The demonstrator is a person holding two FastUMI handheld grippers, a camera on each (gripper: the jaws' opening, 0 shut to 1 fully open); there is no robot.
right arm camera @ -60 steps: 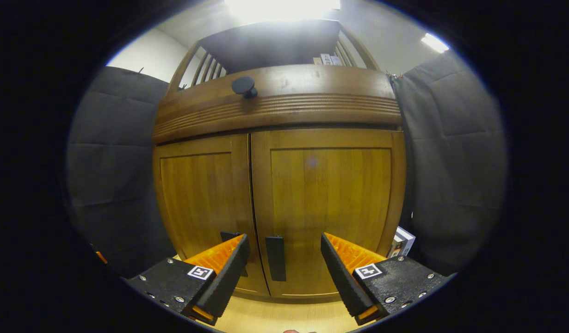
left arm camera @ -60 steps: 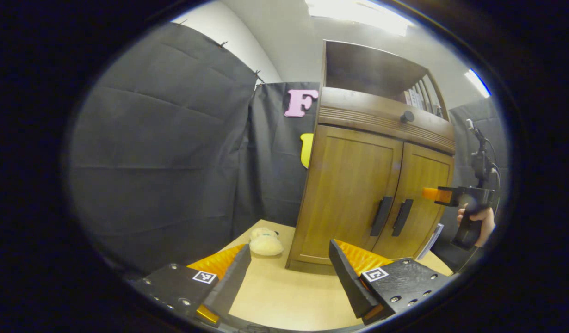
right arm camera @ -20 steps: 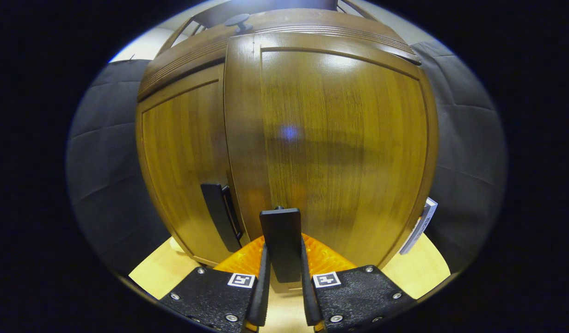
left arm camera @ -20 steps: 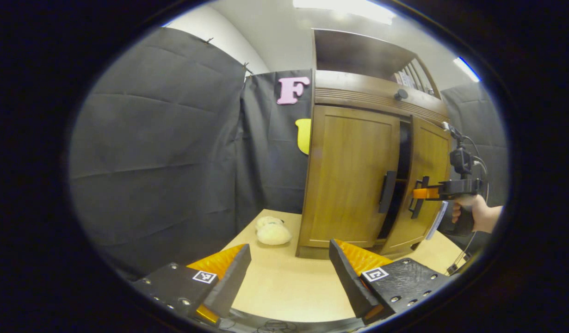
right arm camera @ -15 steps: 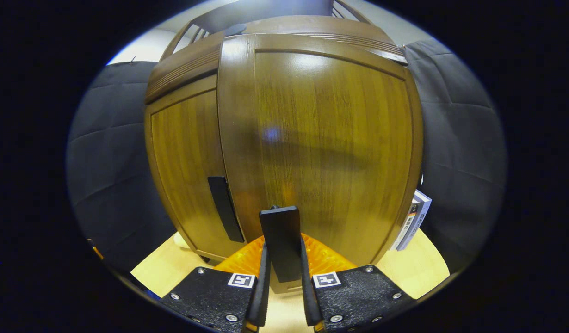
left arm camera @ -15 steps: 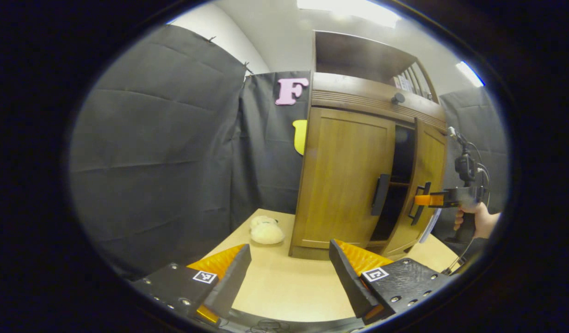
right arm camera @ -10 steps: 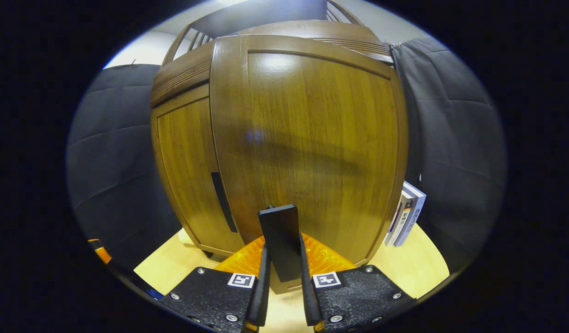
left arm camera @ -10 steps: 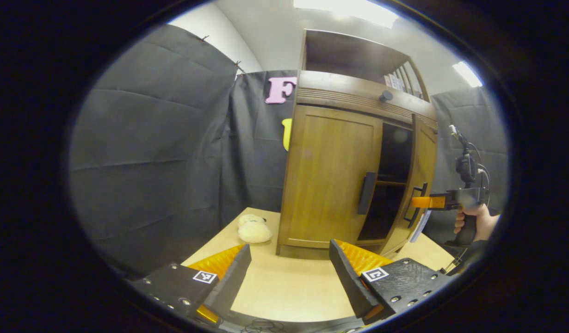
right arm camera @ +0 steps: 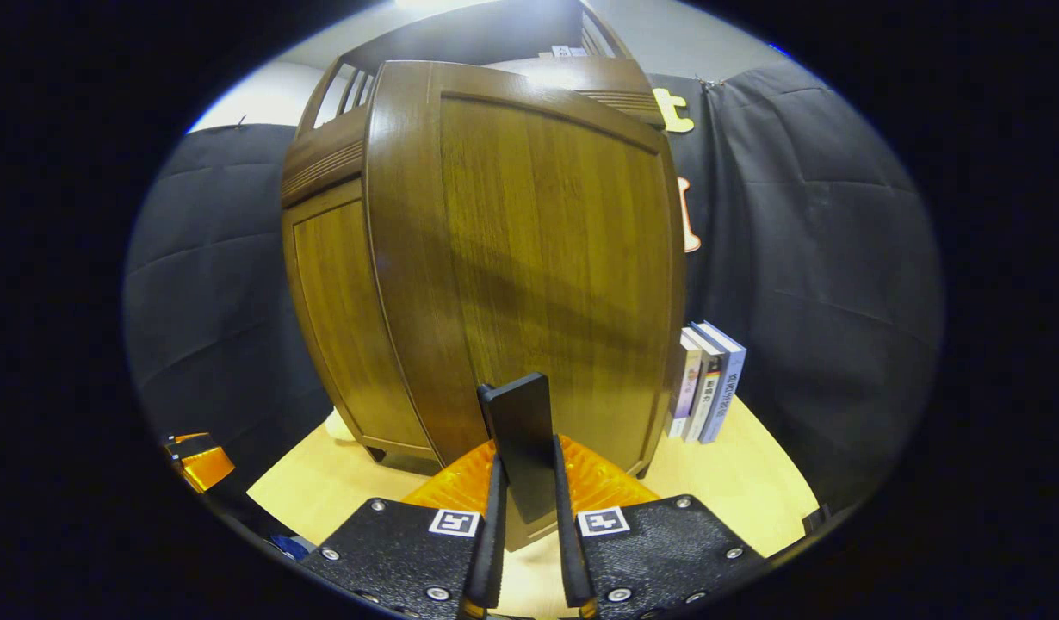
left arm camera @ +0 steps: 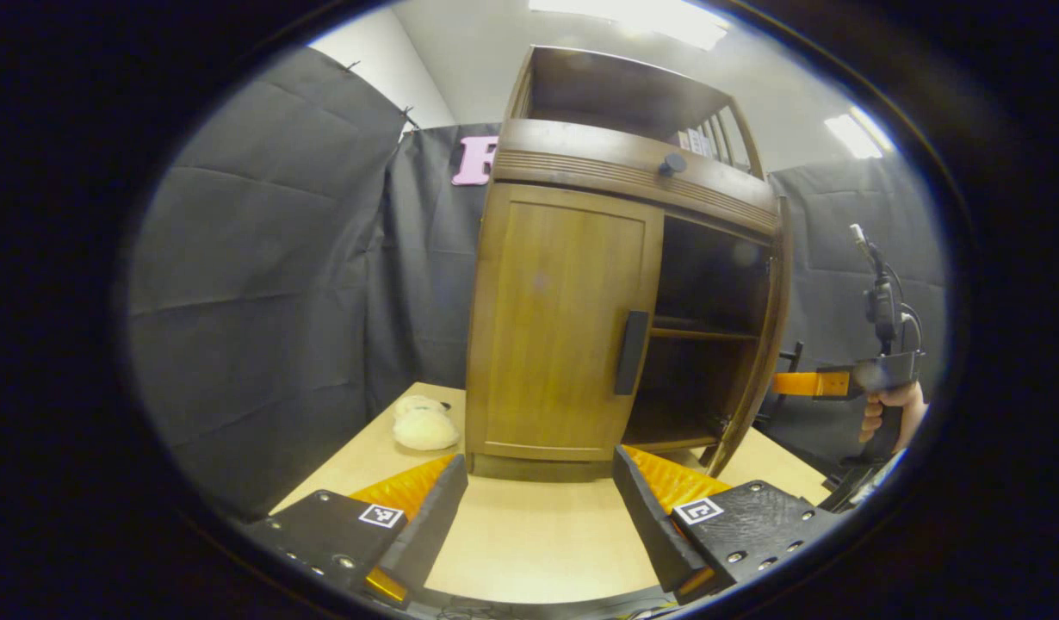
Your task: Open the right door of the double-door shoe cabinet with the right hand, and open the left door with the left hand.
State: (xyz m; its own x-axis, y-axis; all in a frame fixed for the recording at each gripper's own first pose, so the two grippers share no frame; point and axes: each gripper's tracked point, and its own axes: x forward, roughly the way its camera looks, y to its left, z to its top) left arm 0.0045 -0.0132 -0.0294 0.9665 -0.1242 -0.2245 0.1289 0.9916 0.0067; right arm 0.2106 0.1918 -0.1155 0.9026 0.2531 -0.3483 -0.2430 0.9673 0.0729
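The shoe cabinet (left arm camera: 572,319) stands on the pale desk (left arm camera: 538,534), close to the black cloth wall. Its right door (right arm camera: 529,258) is swung well out on its hinge — in the left gripper view it appears nearly edge-on (left arm camera: 766,336), and the dark inside with a shelf board (left arm camera: 702,333) lies open between it and the left door (left arm camera: 560,323). The left door sits flush in its frame, its dark upright handle (left arm camera: 631,352) near the inner edge, untouched.

The right hand-held gripper (right arm camera: 525,508) is clamped on the right door's handle (right arm camera: 523,439): both fingers press the flat dark bar from either side, and the door panel rises just behind it. From the left gripper view the same tool (left arm camera: 818,383) shows farther off, level, reaching in behind the open door, with a hand (left arm camera: 891,409) wrapped around its grip.

The left hand-held gripper (left arm camera: 538,508) has its fingers spread wide apart with nothing between them; it hangs over the desk in front of the cabinet, well short of the left door's handle.

A cream plush toy (left arm camera: 422,426) lies on the desk by the cabinet's left side. A few books (right arm camera: 706,383) stand upright on the desk just past the open door. A small knob (left arm camera: 671,164) sits on the drawer front above the doors.
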